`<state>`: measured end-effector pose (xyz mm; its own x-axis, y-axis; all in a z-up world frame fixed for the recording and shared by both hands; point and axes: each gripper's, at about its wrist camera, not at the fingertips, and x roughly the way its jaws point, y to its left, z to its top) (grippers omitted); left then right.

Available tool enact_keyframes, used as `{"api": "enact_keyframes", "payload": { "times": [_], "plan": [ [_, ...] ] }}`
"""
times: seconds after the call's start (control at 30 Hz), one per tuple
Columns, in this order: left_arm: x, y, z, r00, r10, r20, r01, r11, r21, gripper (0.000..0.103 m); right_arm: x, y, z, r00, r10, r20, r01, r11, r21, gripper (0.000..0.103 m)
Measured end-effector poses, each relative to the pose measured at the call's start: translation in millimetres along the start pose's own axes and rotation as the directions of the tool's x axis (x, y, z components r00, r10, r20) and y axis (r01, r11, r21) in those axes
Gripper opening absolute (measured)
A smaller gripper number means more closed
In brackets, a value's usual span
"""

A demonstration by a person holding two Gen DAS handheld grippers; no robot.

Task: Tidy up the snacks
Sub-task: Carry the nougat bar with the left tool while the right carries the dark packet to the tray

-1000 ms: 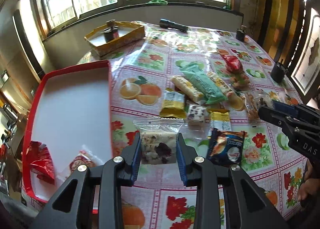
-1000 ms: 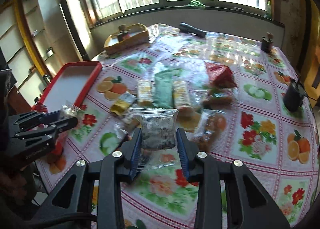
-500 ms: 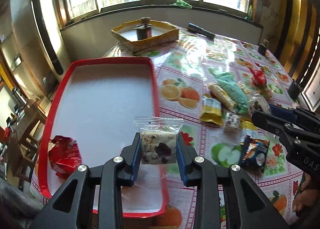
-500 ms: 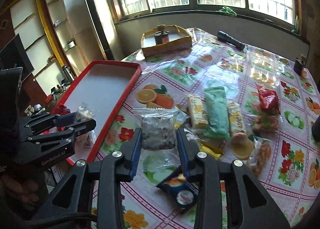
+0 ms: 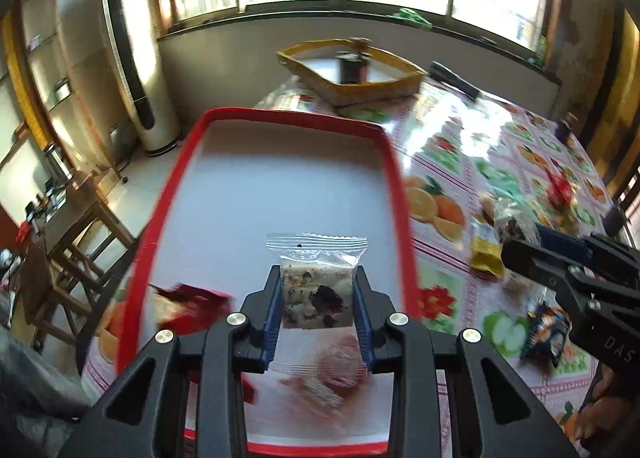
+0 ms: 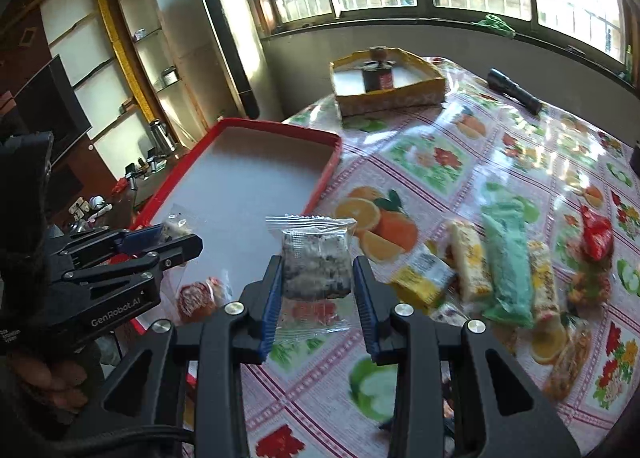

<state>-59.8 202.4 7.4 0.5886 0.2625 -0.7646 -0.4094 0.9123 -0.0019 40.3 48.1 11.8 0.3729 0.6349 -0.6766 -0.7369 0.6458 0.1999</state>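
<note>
Both tools loaded, transport step. Left tool (image 5: 316,312) clamps a pale nougat square (image 5: 316,294) in clear wrap, held over the red tray (image 5: 394,162), near its front end. Right tool (image 6: 316,290) grips a dark seeded bar (image 6: 314,264), over the table (image 6: 460,162) just right of the tray rim. Tray holds a red packet (image 5: 188,304) and a clear-wrapped pastry (image 5: 340,372). Next, my read: lower left, release onto bare tray floor clear of the pastry; right follows across the rim. Loose snacks (image 6: 504,258) remain.

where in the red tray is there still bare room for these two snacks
The red tray is bare across its middle and far end, up to the rim nearest the yellow box. Its near end is crowded: a red wrapper and clear-wrapped snack.
</note>
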Motion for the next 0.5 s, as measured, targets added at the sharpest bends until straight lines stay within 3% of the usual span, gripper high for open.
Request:
{"api": "enact_keyframes", "payload": {
  "times": [0.27,0.5],
  "plan": [
    [19.1,36.2,16.9,0.999,0.05,-0.019,-0.051,0.995,-0.088,0.032,44.0,37.2,21.0,0.998,0.065,-0.027,-0.066,0.996,-0.06,0.037],
    [32.5,33.7,20.2,0.998,0.063,-0.028,-0.065,0.995,-0.075,0.032,81.1,55.5,18.7,0.992,0.088,-0.094,-0.097,0.99,-0.101,0.037]
  ]
}}
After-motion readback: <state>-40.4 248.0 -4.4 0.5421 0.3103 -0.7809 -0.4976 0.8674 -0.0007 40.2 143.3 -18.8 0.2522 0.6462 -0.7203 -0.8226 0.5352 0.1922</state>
